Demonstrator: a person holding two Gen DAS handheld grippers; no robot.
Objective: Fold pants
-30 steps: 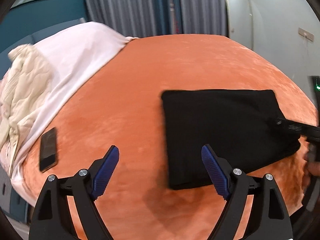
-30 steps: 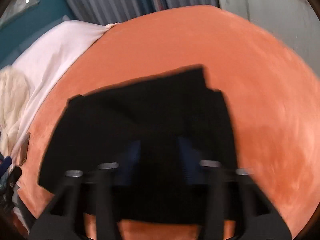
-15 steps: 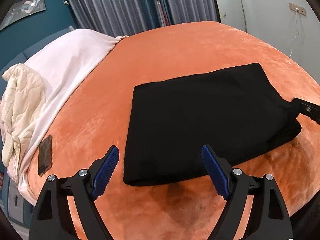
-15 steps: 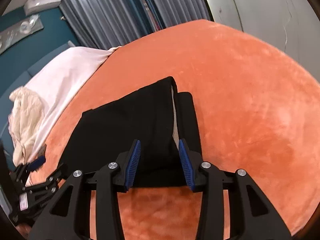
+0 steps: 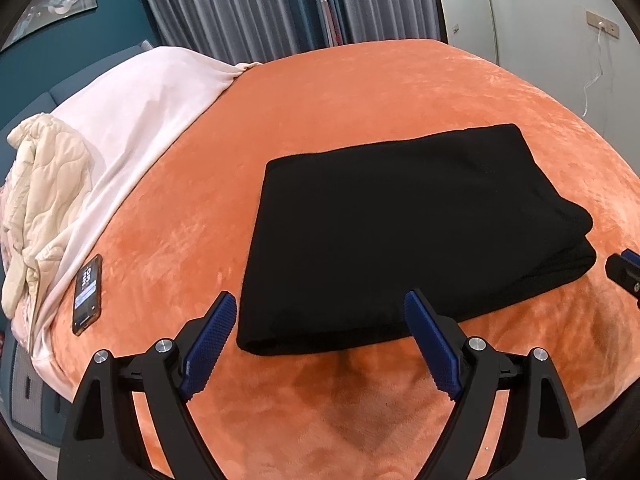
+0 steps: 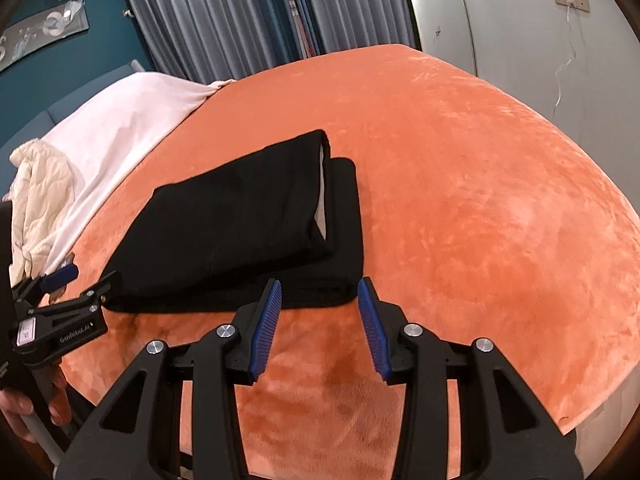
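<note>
The black pants (image 5: 404,236) lie folded into a flat rectangle on the orange bed cover (image 5: 360,92). In the right wrist view the pants (image 6: 240,228) show stacked layers with a pale lining at the right end. My left gripper (image 5: 320,312) is open and empty, just in front of the pants' near edge. My right gripper (image 6: 320,296) is open and empty, at the near right corner of the pants, apart from the cloth. The left gripper also shows in the right wrist view (image 6: 68,292) at the left.
A phone (image 5: 87,294) lies at the bed's left edge. A white sheet (image 5: 140,112) and a cream quilted blanket (image 5: 44,184) cover the left side. Curtains (image 5: 288,4) and a white wall with a socket and cable (image 5: 600,28) stand behind the bed.
My right gripper let go of the pants, opened and drew back from the cloth. My left gripper, open throughout, moved right to face the folded pants.
</note>
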